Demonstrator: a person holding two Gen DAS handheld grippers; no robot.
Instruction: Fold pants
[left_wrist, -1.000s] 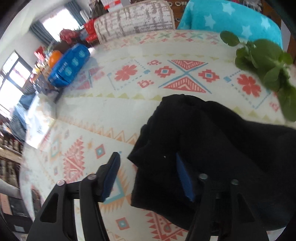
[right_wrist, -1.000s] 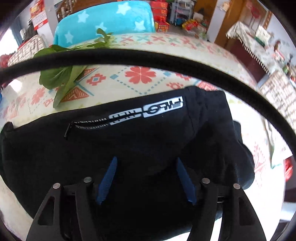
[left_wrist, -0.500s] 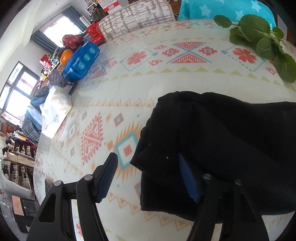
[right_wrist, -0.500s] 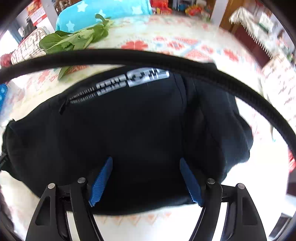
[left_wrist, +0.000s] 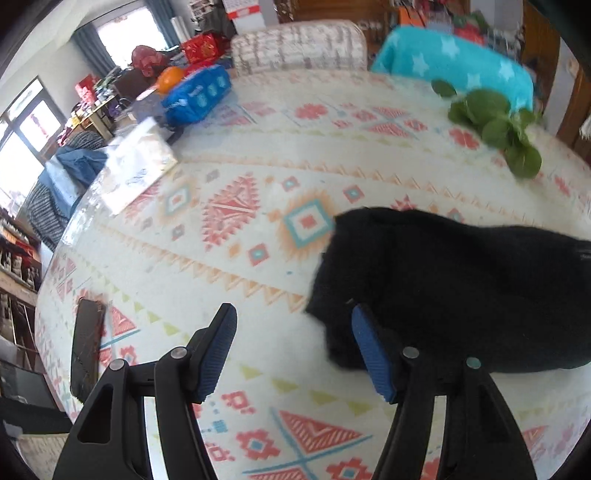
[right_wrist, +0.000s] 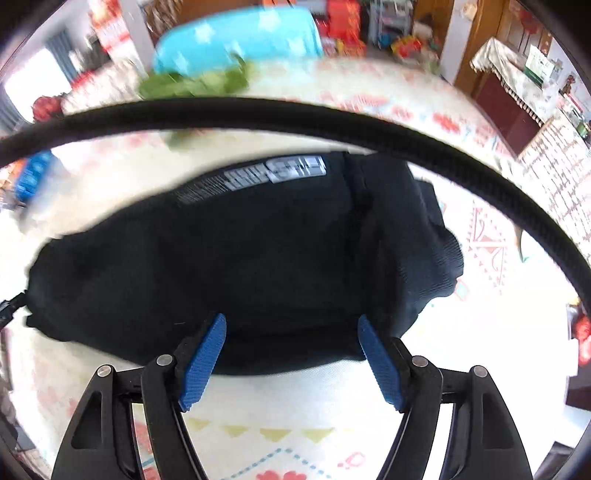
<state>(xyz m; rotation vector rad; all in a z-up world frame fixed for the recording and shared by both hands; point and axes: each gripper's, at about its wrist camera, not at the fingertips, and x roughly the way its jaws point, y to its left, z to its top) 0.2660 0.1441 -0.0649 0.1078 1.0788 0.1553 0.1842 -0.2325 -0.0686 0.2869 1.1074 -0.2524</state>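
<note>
The black pants (right_wrist: 258, 258) lie folded in a compact bundle on the patterned tablecloth (left_wrist: 258, 206), with a white logo strip (right_wrist: 280, 171) on top. In the left wrist view the pants (left_wrist: 461, 288) fill the right side. My left gripper (left_wrist: 291, 332) is open and empty, above the cloth at the bundle's left end; its right finger (left_wrist: 369, 350) is at the fabric's edge. My right gripper (right_wrist: 291, 343) is open and empty, just in front of the bundle's near edge.
Leafy greens (left_wrist: 495, 129) lie at the far right. A blue packet (left_wrist: 195, 96), an orange (left_wrist: 170, 79) and a tissue pack (left_wrist: 136, 166) sit at the far left. A dark phone (left_wrist: 86, 343) lies near the left edge. A black cable (right_wrist: 295, 118) crosses the right wrist view.
Both grippers have pulled back toward me and risen off the pants. The left gripper has also shifted left, so more bare tablecloth shows.
</note>
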